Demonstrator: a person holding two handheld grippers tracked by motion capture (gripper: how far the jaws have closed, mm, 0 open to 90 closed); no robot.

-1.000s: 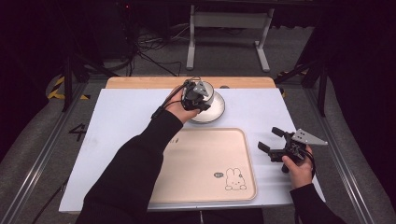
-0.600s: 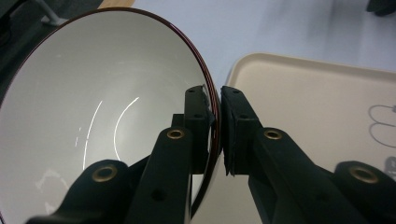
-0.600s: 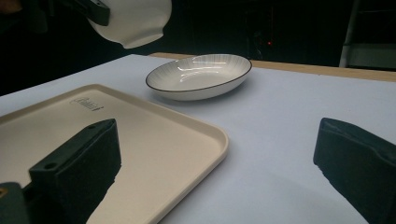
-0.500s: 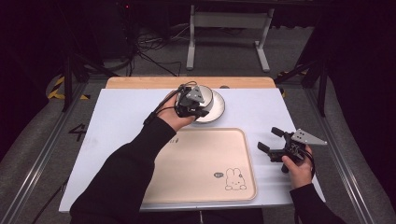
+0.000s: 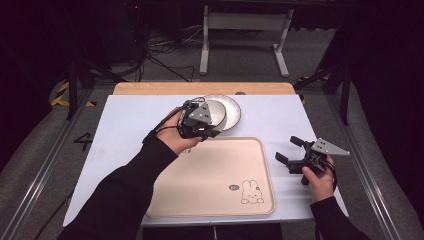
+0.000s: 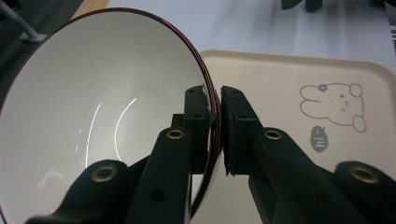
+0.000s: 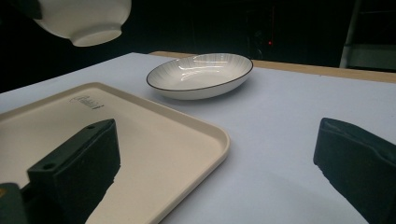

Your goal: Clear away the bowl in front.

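A white bowl [image 6: 93, 116] with a dark red rim is pinched at its rim by my left gripper [image 6: 217, 102], one jaw inside and one outside. In the high view the left gripper [image 5: 202, 125] holds the bowl [image 5: 218, 116] in the air by the near edge of a white ribbed plate [image 5: 235, 114]. The right gripper view has the bowl [image 7: 81, 18] hanging clear above the table at the upper left. My right gripper [image 5: 288, 150] stands open and empty just right of the beige tray [image 5: 215, 175].
The beige tray [image 7: 154, 135] with a rabbit drawing [image 5: 251, 192] lies at the front middle of the white tabletop. The plate [image 7: 201, 74] rests on the table behind it. A wooden strip [image 5: 150, 88] runs along the far table edge.
My left gripper has drawn the bowl back and slightly left from above the plate, toward the tray's far edge. The right gripper has stayed still.
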